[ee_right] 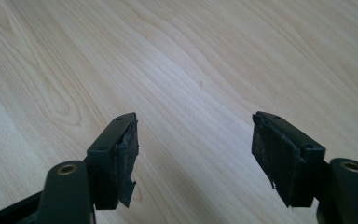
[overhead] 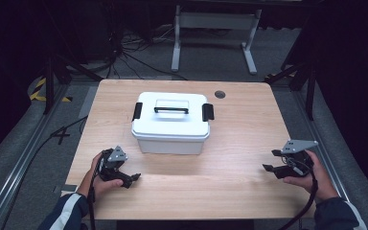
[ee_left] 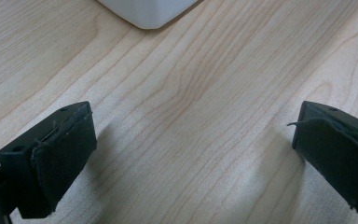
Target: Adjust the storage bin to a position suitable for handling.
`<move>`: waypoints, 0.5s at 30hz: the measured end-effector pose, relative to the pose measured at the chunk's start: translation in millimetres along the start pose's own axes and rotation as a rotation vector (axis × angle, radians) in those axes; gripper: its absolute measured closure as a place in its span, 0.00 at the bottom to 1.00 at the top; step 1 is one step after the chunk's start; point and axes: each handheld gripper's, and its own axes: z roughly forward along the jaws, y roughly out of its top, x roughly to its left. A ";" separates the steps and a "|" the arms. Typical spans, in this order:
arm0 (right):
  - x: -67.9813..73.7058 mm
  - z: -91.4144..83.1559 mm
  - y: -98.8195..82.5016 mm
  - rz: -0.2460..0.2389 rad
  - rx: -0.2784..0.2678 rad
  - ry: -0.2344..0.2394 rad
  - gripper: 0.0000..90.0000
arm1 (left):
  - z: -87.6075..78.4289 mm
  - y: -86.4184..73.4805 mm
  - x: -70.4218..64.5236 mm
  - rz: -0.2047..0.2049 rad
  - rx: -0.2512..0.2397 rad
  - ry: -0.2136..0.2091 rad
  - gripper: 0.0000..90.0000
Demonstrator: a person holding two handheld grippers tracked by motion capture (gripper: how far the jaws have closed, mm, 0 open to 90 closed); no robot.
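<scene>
My left gripper (overhead: 133, 178) at seven o'clock on the table (overhead: 239, 191), jaws wide, holding nothing, my right gripper (overhead: 270, 160) at four o'clock, likewise gaping and empty, white box (overhead: 171, 129) at centre, lid latched

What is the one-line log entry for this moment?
left claw: open, empty | right claw: open, empty | white box: lid closed, untouched

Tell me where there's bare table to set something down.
The widest free patch is the near strip of the table, between the left gripper and right gripper, in front of the white box. Bare wood also lies right of the box, toward the round hole. The middle is taken by the box.
</scene>
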 end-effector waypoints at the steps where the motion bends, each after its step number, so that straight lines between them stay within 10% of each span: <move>1: -0.4 -0.6 4.0 -0.009 0.002 0.000 0.35 | -0.1 0.0 -0.1 0.000 0.000 0.001 0.00; 15: -2.9 -11.9 55.0 -0.109 -0.004 0.018 0.36 | -0.4 0.0 0.0 0.000 0.002 0.001 0.00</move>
